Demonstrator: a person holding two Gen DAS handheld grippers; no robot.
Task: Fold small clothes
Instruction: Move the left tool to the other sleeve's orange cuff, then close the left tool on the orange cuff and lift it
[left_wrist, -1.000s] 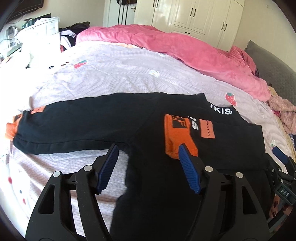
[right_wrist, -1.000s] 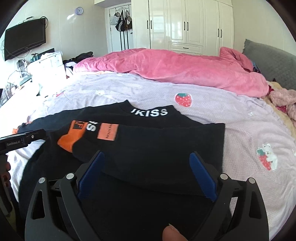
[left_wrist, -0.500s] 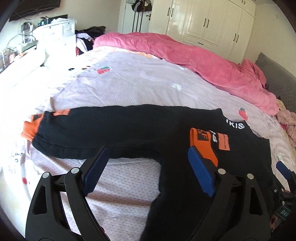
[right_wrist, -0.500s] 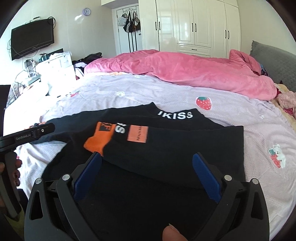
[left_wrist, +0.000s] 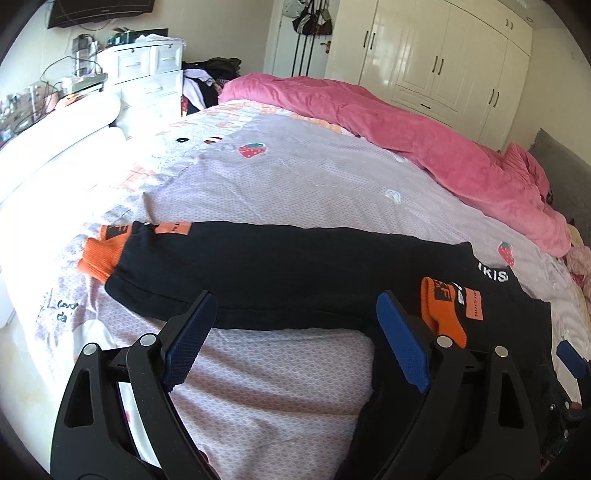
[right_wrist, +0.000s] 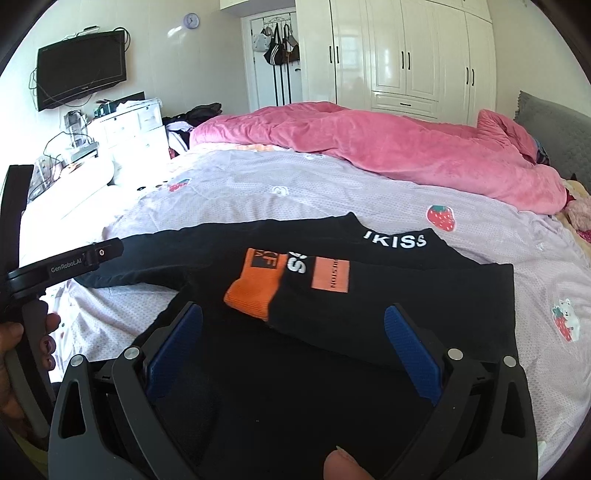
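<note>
A black sweatshirt (left_wrist: 295, 266) with white lettering lies flat on the lilac bed sheet (left_wrist: 295, 184). One sleeve stretches out to the left and ends in an orange cuff (left_wrist: 99, 258). The other sleeve is folded across the body, its orange cuff (right_wrist: 255, 284) lying on the chest. My left gripper (left_wrist: 295, 299) hovers open at the lower edge of the stretched sleeve, nothing between its fingers. My right gripper (right_wrist: 295, 310) stands open above the sweatshirt's (right_wrist: 406, 295) body, holding nothing. A hand (right_wrist: 22, 350) grips the left gripper's handle (right_wrist: 66, 264) at the left edge.
A rumpled pink duvet (right_wrist: 369, 140) lies across the far side of the bed. White drawers (left_wrist: 147, 70) and a wall television (right_wrist: 81, 70) stand at the left, a white wardrobe (right_wrist: 406, 55) behind. A grey headboard (right_wrist: 554, 129) bounds the right.
My left gripper opened wider and shifted left, off the folded cuff to the stretched sleeve. My right gripper drew back a little from the garment. The sweatshirt lies as before.
</note>
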